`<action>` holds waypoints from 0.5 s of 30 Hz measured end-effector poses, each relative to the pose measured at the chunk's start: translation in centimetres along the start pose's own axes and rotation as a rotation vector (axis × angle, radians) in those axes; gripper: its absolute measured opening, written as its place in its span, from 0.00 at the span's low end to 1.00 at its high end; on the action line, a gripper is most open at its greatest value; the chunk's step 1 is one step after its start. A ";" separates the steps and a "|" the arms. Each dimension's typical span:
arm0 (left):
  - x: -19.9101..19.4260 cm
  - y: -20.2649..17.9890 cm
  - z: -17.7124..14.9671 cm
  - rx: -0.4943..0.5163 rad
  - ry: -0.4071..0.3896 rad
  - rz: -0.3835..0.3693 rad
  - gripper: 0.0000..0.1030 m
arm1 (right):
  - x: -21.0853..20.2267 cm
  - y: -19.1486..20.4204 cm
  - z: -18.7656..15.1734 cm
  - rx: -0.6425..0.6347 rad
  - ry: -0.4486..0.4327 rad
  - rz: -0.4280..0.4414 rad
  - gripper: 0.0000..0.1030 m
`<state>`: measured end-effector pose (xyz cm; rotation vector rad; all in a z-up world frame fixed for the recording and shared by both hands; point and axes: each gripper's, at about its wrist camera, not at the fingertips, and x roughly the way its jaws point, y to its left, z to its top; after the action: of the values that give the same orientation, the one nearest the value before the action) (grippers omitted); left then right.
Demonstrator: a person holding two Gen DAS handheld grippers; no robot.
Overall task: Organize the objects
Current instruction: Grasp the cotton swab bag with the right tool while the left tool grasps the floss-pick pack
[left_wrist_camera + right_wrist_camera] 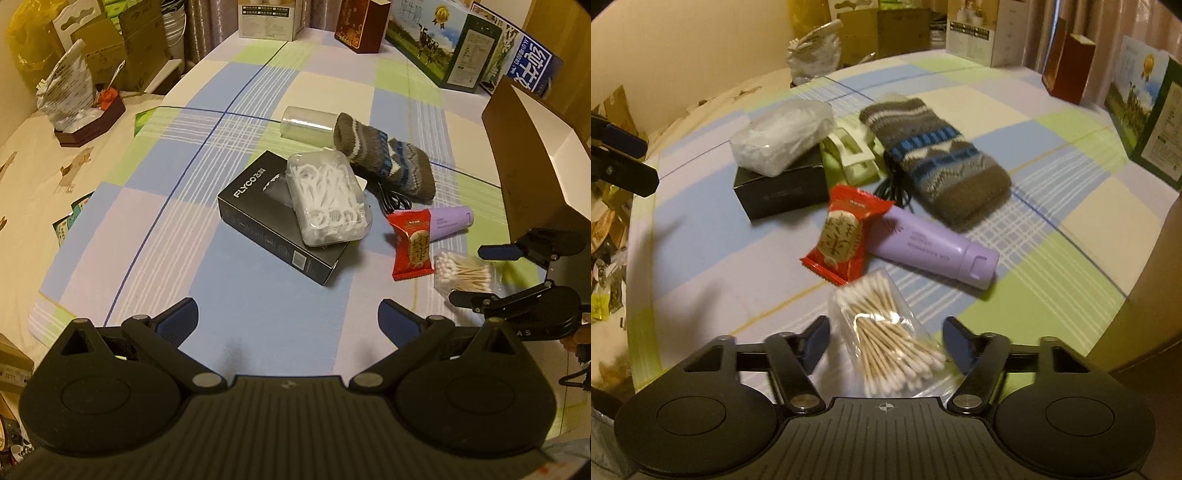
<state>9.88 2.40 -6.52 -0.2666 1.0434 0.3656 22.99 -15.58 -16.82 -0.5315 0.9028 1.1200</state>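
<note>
On the checked surface, the left claw hangs with its jaws wide apart over bare cloth, gripping nothing. Just beyond it lies a black box with a clear case of floss picks resting on top. Further right lie a knitted sock, a red snack packet overlapping a purple tube, and a bag of cotton swabs. The right claw straddles that bag, jaws part open, pads not pressing it.
</note>
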 end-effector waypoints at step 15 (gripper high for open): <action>2.2 -1.5 2.8 0.052 -0.051 -0.011 0.98 | -3.6 -0.9 -0.8 0.343 -0.056 -0.119 0.21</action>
<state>13.71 2.48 -7.10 -0.2153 0.9998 0.3330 22.98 -18.42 -14.34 -0.2661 0.9771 0.8453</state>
